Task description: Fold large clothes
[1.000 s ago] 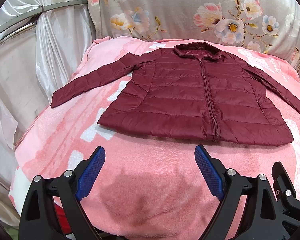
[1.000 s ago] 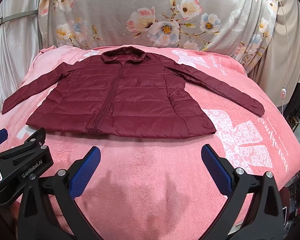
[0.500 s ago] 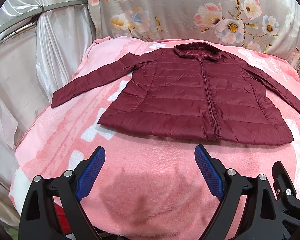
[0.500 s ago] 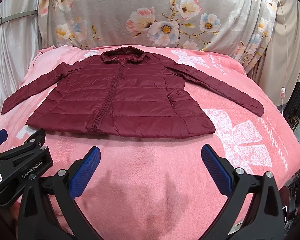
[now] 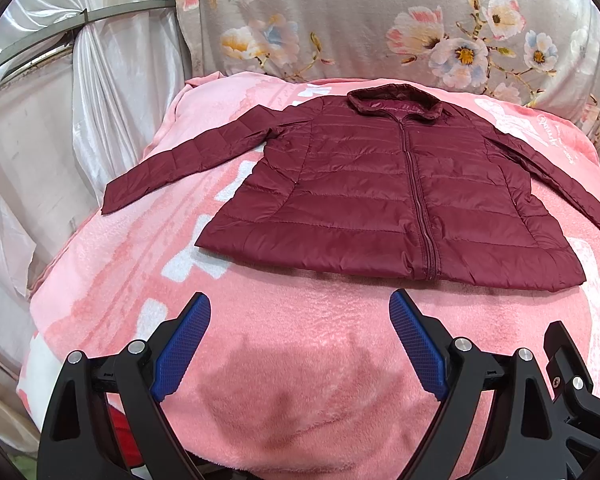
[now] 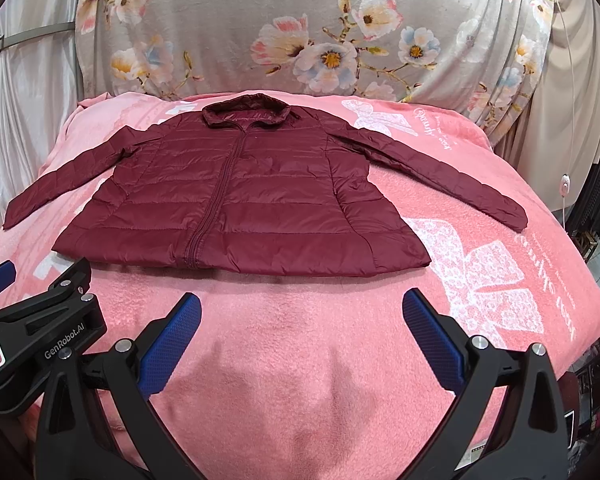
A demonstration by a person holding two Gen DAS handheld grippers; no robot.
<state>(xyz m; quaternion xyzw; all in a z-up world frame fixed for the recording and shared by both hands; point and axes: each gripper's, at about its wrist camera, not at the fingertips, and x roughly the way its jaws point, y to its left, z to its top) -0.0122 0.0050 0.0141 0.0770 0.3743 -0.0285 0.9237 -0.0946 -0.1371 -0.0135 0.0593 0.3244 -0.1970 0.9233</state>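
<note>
A dark red quilted jacket (image 5: 380, 196) (image 6: 240, 204) lies flat and zipped on a pink blanket (image 5: 300, 340) (image 6: 308, 320), collar at the far side and both sleeves spread outward. In the left wrist view my left gripper (image 5: 300, 304) hovers open just short of the hem, with nothing between its blue pads. The right gripper (image 6: 302, 304) is likewise open and empty, a little before the hem's middle. The left sleeve's cuff (image 5: 112, 200) lies near the blanket's left edge. The right cuff (image 6: 516, 220) lies toward the right edge.
A floral cloth (image 5: 380, 20) (image 6: 300, 32) hangs behind the blanket. White satin drapes (image 5: 60, 100) stand at the left. Beige curtains and a corded switch (image 6: 565, 186) are at the right. The left gripper's body (image 6: 32, 328) shows at the lower left of the right wrist view.
</note>
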